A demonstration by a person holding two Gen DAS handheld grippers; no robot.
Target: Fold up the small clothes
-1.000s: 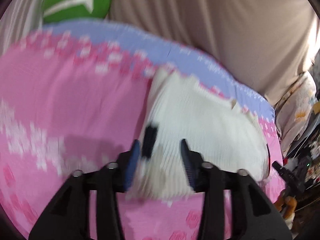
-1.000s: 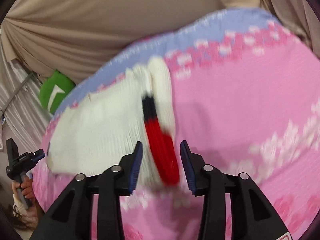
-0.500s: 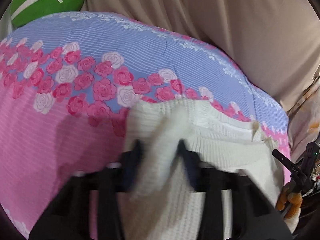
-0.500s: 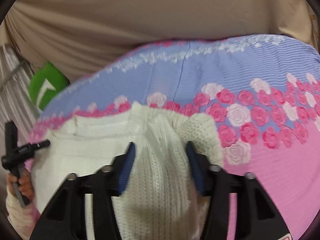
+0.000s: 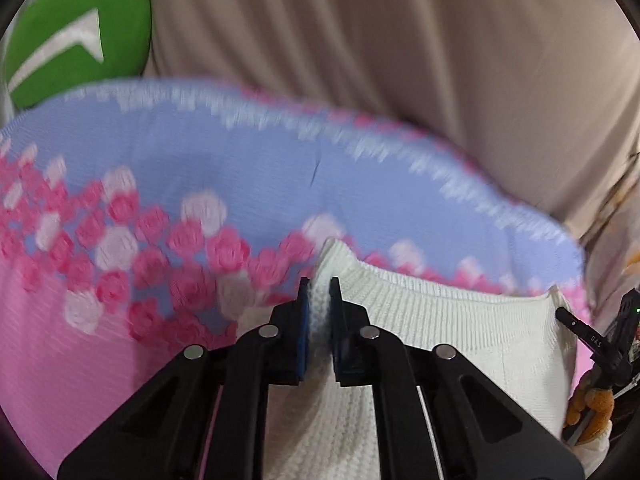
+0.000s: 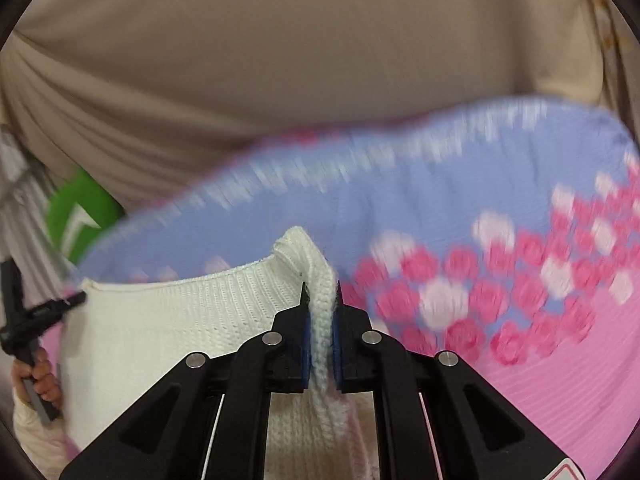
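A small white knit sweater (image 5: 448, 336) lies over a pink and lilac rose-print blanket (image 5: 200, 184). My left gripper (image 5: 319, 292) is shut on a corner of the sweater's ribbed edge; the knit bunches between the blue pads. My right gripper (image 6: 320, 292) is shut on the opposite corner of the same sweater (image 6: 192, 312), a fold of knit standing up between its jaws. The ribbed edge stretches between the two grips. The red and black part of the sweater is hidden.
A beige draped cloth (image 5: 400, 60) backs the blanket. A green cushion (image 5: 76, 40) sits at the far left, also in the right wrist view (image 6: 80, 216). The other hand with its black gripper frame shows at the edges (image 5: 596, 344) (image 6: 28, 320).
Both grippers moved forward along the sweater to its far ribbed edge and closed on its corners. The red and black part went out of sight.
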